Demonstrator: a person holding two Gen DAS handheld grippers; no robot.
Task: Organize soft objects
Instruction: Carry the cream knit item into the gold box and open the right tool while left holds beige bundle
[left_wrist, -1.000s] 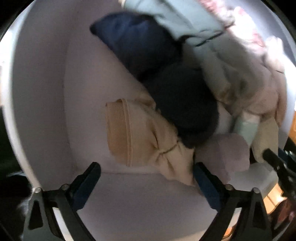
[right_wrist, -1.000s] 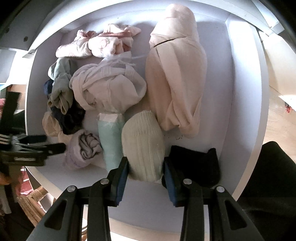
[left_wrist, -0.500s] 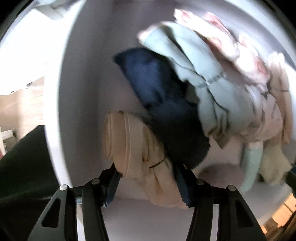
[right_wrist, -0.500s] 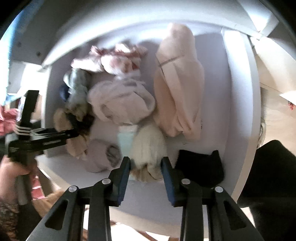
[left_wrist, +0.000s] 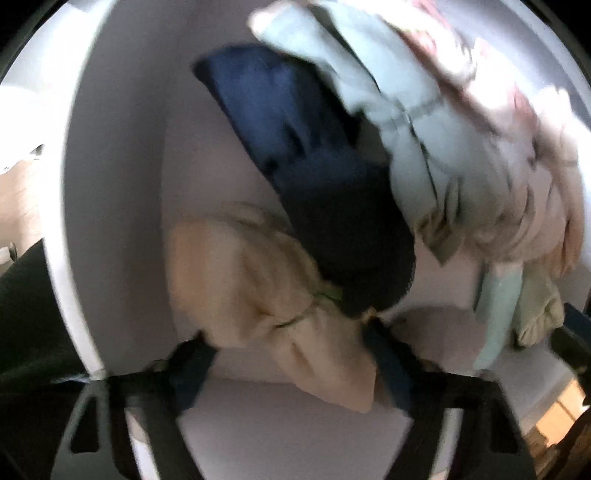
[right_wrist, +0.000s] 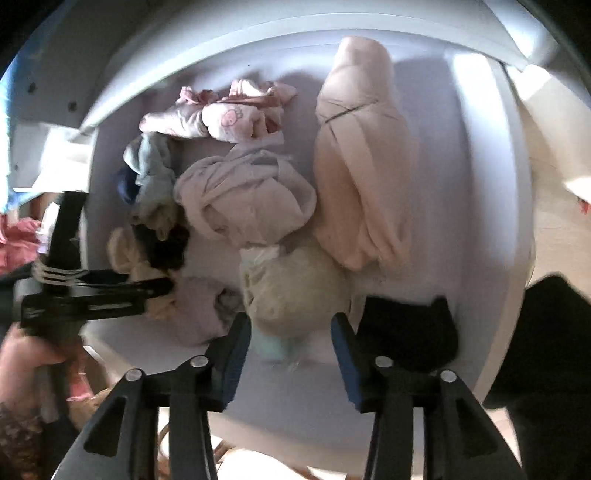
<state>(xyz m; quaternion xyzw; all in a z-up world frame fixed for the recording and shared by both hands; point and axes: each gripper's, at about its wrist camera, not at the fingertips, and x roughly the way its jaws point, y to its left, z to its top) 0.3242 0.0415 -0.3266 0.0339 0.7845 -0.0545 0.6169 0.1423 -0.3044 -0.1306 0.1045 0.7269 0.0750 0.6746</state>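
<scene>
A white drawer holds several rolled clothes. My left gripper has a beige rolled bundle between its fingers. Its jaws are opening, and the cloth still touches both pads. A navy bundle lies against the beige one. My right gripper hovers at the drawer's near edge with its jaws opening. A cream knit bundle lies just beyond its tips, on top of a mint piece, and neither pad presses on it. The left gripper also shows in the right wrist view.
Also in the drawer are a long pale pink roll, a whitish bundle, pink patterned cloth, a grey-green garment, a lilac bundle and a black folded piece. A hand holds the left tool.
The left gripper went from wide open to closed around the beige bundle and shifted along the drawer. The right gripper let go of the cream knit bundle and its jaws spread.
</scene>
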